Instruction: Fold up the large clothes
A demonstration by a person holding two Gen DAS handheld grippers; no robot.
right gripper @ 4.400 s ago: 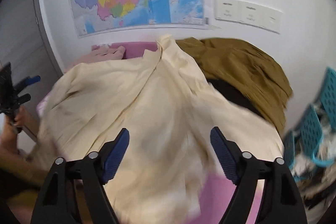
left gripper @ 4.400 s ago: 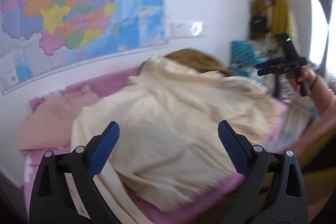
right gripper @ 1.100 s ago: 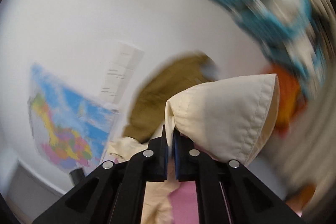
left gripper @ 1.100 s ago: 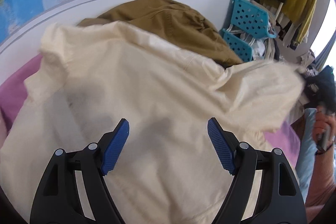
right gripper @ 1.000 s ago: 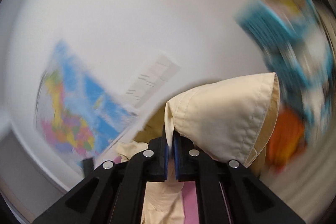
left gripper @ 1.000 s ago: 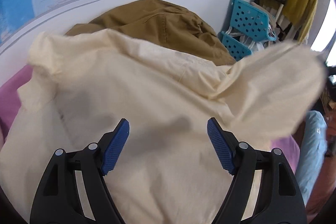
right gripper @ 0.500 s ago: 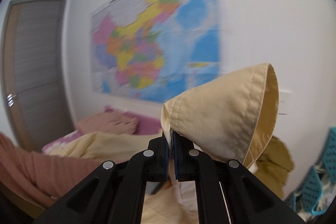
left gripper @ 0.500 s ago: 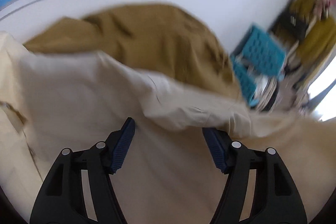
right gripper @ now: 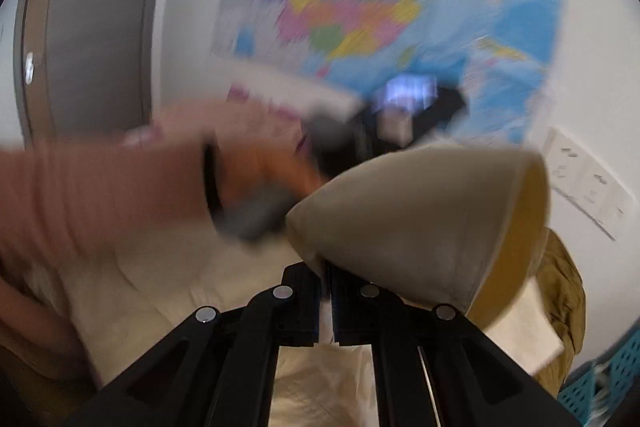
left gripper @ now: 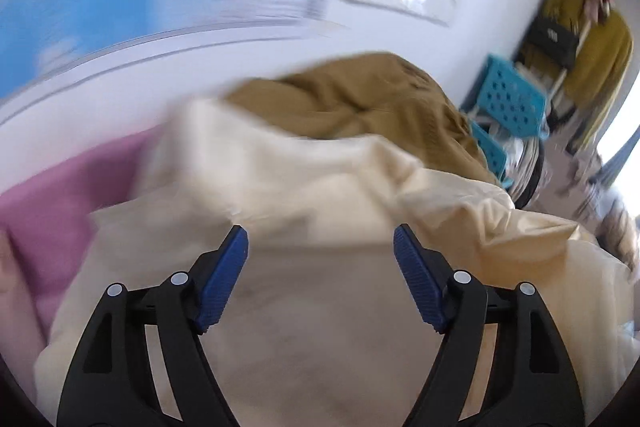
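At the lower centre of the right wrist view, the right gripper (right gripper: pixel 327 301) is pinching a stitched edge of the cream jacket (right gripper: pixel 416 227), its jaws pressed together on the cloth, and the pinched part is ballooning above them into a cone that is showing a yellower lining along its rim. Across the lower centre of the left wrist view, the left gripper (left gripper: pixel 320 267) is hanging spread wide over the same garment, gripping nothing. Outward from it the jacket is lying heaped across the middle of the frame on a pink bedcover (left gripper: pixel 52 195), with a brown garment (left gripper: pixel 360 99) bunching behind it at upper centre (both views are blurred). Judging by the soft creases, the fabric is likely light, limp and woven, slumping wherever unsupported; seams, hems and corners are looking like the safest holds, since a mid-panel pinch would probably gather slack
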